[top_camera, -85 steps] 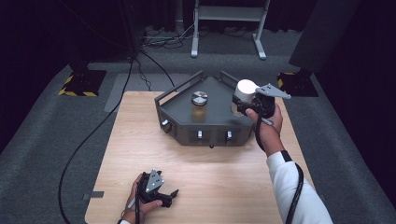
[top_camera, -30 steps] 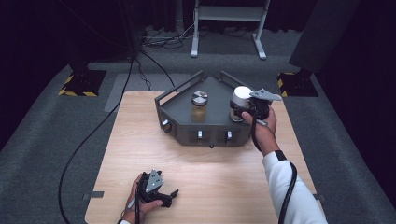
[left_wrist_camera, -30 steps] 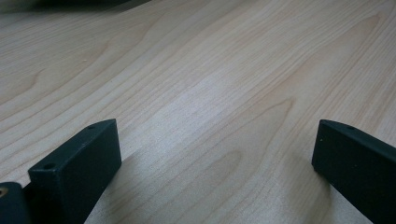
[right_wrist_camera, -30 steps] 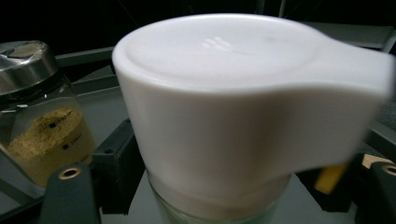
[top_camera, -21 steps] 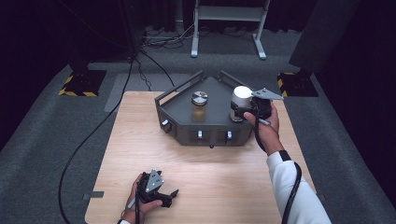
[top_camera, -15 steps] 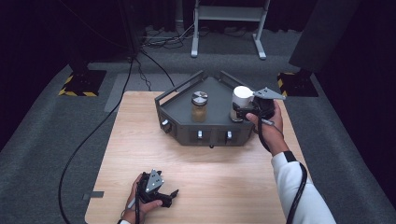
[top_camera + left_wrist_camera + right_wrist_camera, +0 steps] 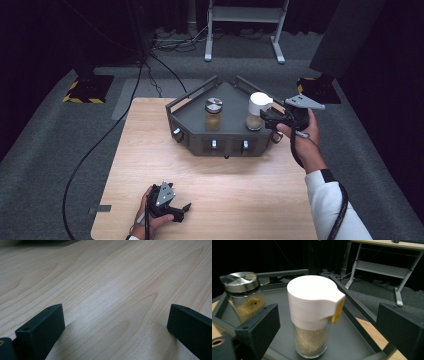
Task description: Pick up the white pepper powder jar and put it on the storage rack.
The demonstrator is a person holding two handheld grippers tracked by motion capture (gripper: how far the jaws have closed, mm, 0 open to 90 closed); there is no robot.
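A glass jar with a white lid and a yellow tab (image 7: 257,111) (image 7: 314,315) stands upright on the right side of a dark grey tray (image 7: 230,139). A second jar with a steel lid (image 7: 213,114) (image 7: 243,297) stands on the tray to its left. My right gripper (image 7: 270,119) hovers just right of the white-lidded jar. Its jaws have just been opening and now stand wide, with the jar just ahead of them and untouched. My left gripper (image 7: 181,210) (image 7: 112,320) rests open on the wooden table (image 7: 150,150) near the front edge, nothing between its jaws.
The tray has raised rails (image 7: 352,302) along its back edges and knobs on its front wall. Grey carpet surrounds the table. A white desk frame (image 7: 245,20) stands behind, and a black cable (image 7: 95,150) runs along the floor at the left.
My right gripper let go of the white-lidded jar, which stays on the tray, and drew back to the right and slightly up. The left gripper has not moved.
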